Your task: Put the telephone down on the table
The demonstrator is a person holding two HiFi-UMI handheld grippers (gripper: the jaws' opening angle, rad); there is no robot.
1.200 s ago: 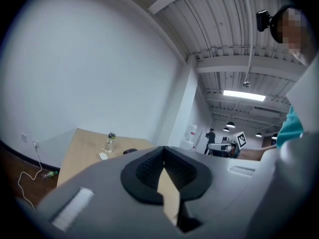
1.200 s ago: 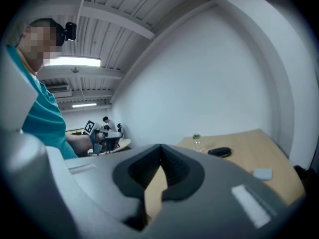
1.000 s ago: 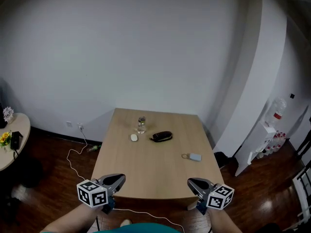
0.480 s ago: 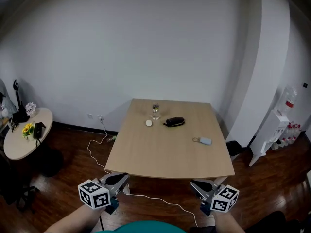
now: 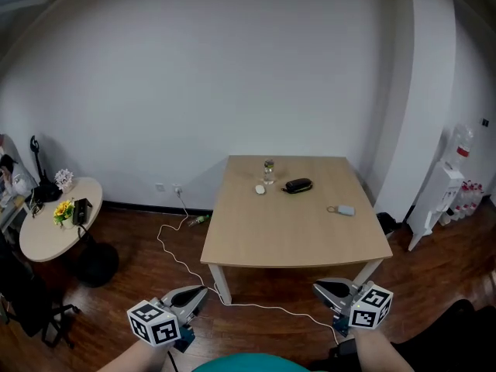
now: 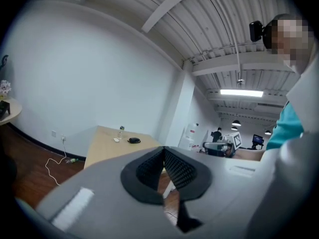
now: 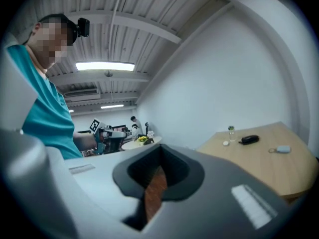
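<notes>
Well ahead of the left gripper point(image 5: 198, 291) and far off to its left: a round side table point(image 5: 31, 242) with a bunch of flowers point(image 5: 62, 211) and, just beside them, a small black boxy item point(image 5: 80, 210), too small to identify. Ahead of that gripper, between it and the wooden table point(image 5: 294, 235): a white cable point(image 5: 174, 242) looping over the dark floor. Left gripper held low in a hand, marker cube point(image 5: 153, 325) toward the camera, jaws pressed together tip to tip with nothing between them.

Well ahead of both grippers, on the far part of the wooden table: a small clear bottle point(image 5: 268, 171), a little white thing point(image 5: 260, 189) just in front of it, then a dark oblong object point(image 5: 298, 185) lying flat just to their right. Possibly the telephone, though impossible to tell at this size; in any case well apart from both grippers. Further right on the tabletop, nearer the right gripper's side: a small pale-blue item point(image 5: 345, 210).

Right gripper point(image 5: 322, 287) likewise low and short of the table edge, its marker cube point(image 5: 372, 307) facing up, jaws clenched on nothing. Far ahead and to its right, by the wall: a white water dispenser point(image 5: 446, 192).
</notes>
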